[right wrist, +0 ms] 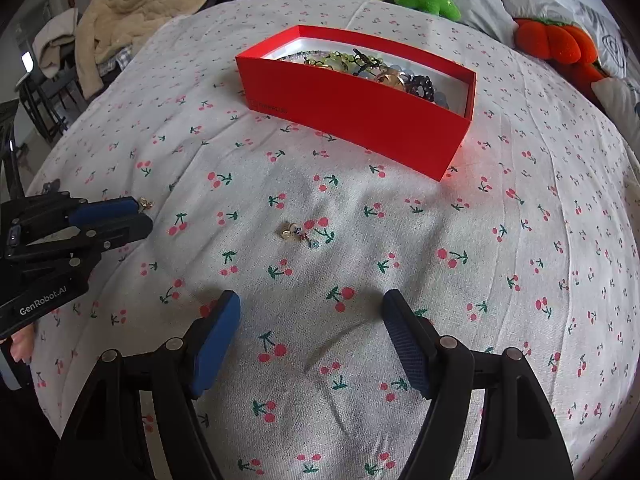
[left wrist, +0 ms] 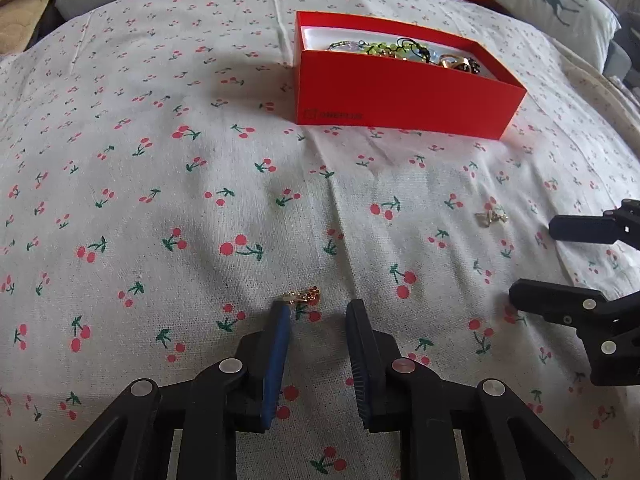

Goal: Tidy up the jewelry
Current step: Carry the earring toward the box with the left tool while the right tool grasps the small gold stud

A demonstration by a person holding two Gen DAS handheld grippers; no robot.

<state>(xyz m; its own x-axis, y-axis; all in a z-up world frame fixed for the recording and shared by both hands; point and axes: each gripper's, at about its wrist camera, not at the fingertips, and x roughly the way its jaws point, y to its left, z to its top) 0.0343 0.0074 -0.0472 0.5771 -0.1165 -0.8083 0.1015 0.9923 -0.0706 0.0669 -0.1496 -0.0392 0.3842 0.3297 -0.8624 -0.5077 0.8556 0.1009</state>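
While the small gold earring with red stones (left wrist: 304, 297) lies on the cherry-print bedsheet (left wrist: 160, 184) touching the left gripper (left wrist: 318, 312)'s left fingertip, outside its part-spread empty jaws, shift left before pinching; the right gripper (right wrist: 312, 308) hangs spread, empty.

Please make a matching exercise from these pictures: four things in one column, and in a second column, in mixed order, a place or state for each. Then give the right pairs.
Things
1. red box
2. gold earring with red stones
3. pale earring
4. right gripper

Places or states
A. at the tips of the left gripper
B. open, with nothing between its fingers
C. holds beads and other jewelry
D. lies alone on the cherry sheet, ahead of the open gripper

Pairs: 1-C, 2-A, 3-D, 4-B
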